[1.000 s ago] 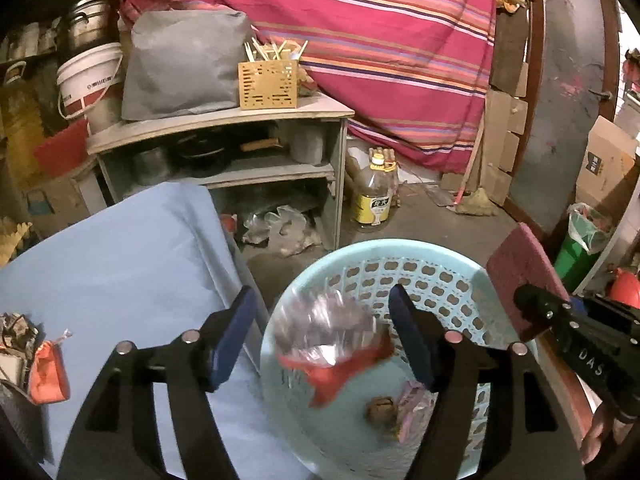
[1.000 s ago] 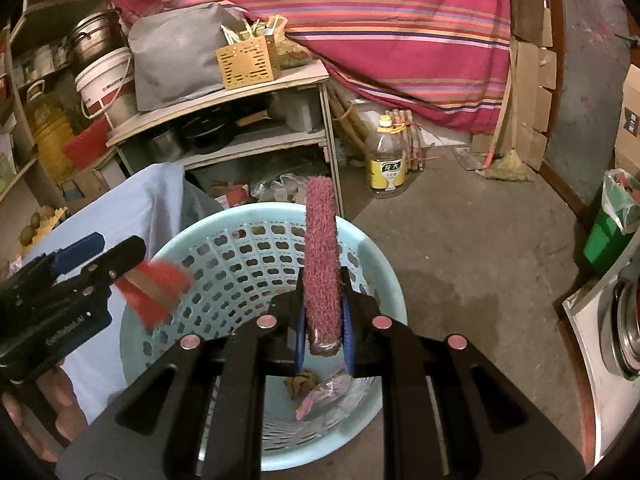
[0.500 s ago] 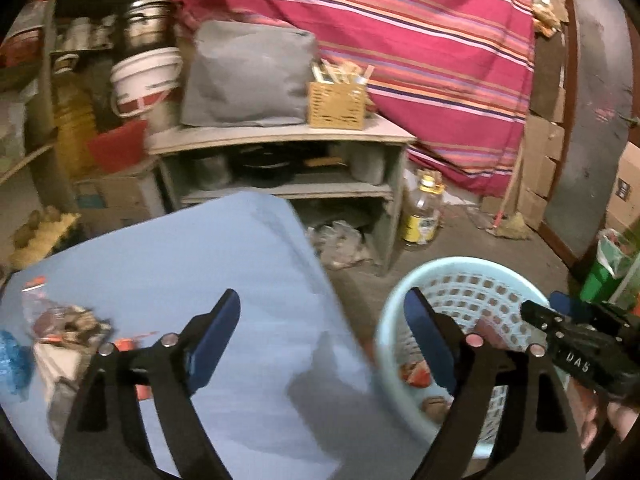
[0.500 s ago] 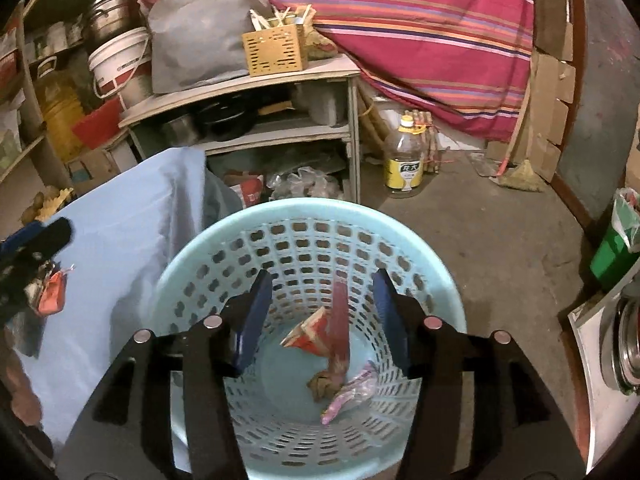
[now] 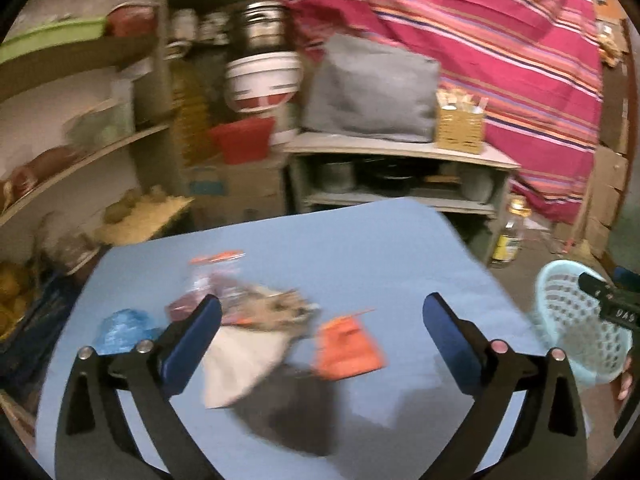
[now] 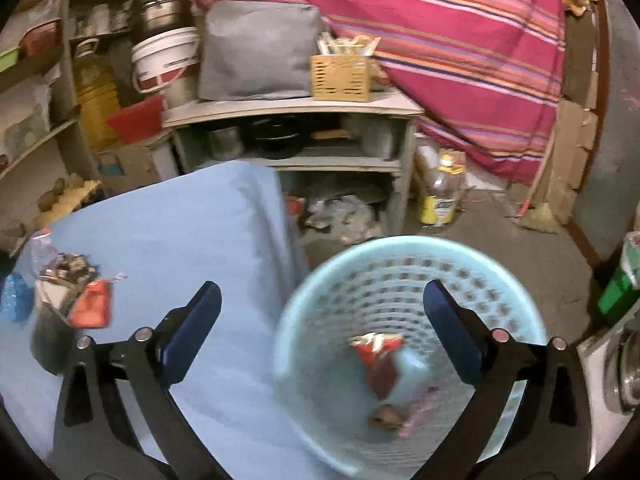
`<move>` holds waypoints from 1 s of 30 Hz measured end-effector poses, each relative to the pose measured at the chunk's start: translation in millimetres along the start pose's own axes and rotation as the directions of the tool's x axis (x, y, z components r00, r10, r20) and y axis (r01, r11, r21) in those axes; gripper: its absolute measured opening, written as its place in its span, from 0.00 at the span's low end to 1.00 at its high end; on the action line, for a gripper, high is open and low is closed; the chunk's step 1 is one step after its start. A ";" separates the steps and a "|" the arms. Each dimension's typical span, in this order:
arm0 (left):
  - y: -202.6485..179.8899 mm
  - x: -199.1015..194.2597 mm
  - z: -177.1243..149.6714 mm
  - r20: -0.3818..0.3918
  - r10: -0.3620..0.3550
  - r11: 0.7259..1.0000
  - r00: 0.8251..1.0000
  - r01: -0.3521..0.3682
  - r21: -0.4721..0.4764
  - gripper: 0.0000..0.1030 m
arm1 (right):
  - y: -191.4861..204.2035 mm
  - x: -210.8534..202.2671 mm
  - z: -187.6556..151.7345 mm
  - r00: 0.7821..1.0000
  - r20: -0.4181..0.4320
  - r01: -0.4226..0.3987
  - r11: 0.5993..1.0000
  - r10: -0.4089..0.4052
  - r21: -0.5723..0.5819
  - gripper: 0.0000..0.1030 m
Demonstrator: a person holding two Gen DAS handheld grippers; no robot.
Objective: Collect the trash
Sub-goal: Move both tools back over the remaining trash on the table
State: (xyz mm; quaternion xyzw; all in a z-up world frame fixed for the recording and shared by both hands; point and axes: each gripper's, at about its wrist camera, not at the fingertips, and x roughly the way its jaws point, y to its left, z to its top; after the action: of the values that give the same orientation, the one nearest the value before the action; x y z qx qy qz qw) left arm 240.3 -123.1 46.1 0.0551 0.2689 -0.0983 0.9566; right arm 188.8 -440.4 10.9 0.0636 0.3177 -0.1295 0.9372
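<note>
My left gripper (image 5: pixel 322 338) is open and empty above the blue-covered table (image 5: pixel 360 248). Below it lie an orange wrapper (image 5: pixel 346 350), a white wrapper (image 5: pixel 240 364), a crumpled brownish wrapper pile (image 5: pixel 272 304) and a blue wrapper (image 5: pixel 120 328). My right gripper (image 6: pixel 322 338) is open and empty above the gap between the table (image 6: pixel 180 232) and the light blue basket (image 6: pixel 400 256). The basket holds a red wrapper (image 6: pixel 376 354), a dark red pad (image 6: pixel 382 380) and small scraps (image 6: pixel 386 418). The basket also shows in the left wrist view (image 5: pixel 576 320).
A grey shelf unit (image 6: pixel 296 108) with pots stands behind the table, with a wicker box (image 6: pixel 342 76) and grey bag (image 6: pixel 256 56) on top. An oil bottle (image 6: pixel 442 192) stands on the floor. A striped red cloth (image 6: pixel 440 32) hangs behind.
Both grippers have swung left. The left one has moved from the basket to above the trash on the table. The right one has opened wide and the dark red pad lies in the basket.
</note>
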 end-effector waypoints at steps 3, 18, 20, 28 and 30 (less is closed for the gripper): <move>39.9 -1.1 -10.7 -0.020 0.029 0.999 0.999 -0.030 -0.043 0.96 | 26.4 5.8 0.1 0.999 -0.007 -0.047 0.999 0.048 0.021 0.96; 161.9 -2.2 -33.9 -0.066 0.151 0.972 0.986 -0.160 -0.173 0.96 | 151.9 6.9 -14.4 0.995 -0.019 -0.095 0.989 0.093 -0.110 0.96; 167.2 -4.0 -38.3 -0.071 0.157 0.972 0.985 -0.167 -0.167 0.96 | 164.9 7.0 -19.5 0.995 -0.030 -0.097 0.987 0.094 -0.127 0.96; 182.6 -5.9 -55.4 -0.092 0.175 0.974 0.980 -0.186 -0.131 0.96 | 200.3 -0.5 -36.2 0.989 -0.066 -0.139 0.976 0.130 -0.166 0.96; 186.0 -7.0 -59.9 -0.098 0.174 0.974 0.980 -0.186 -0.127 0.96 | 208.4 -2.6 -39.3 0.989 -0.068 -0.141 0.973 0.131 -0.182 0.96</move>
State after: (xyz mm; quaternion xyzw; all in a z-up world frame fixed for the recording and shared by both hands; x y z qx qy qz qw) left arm 244.8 68.8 8.8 0.0184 0.3098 0.0096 0.9506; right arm 223.1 -232.3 -11.0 0.0007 0.3494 -0.0329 0.9364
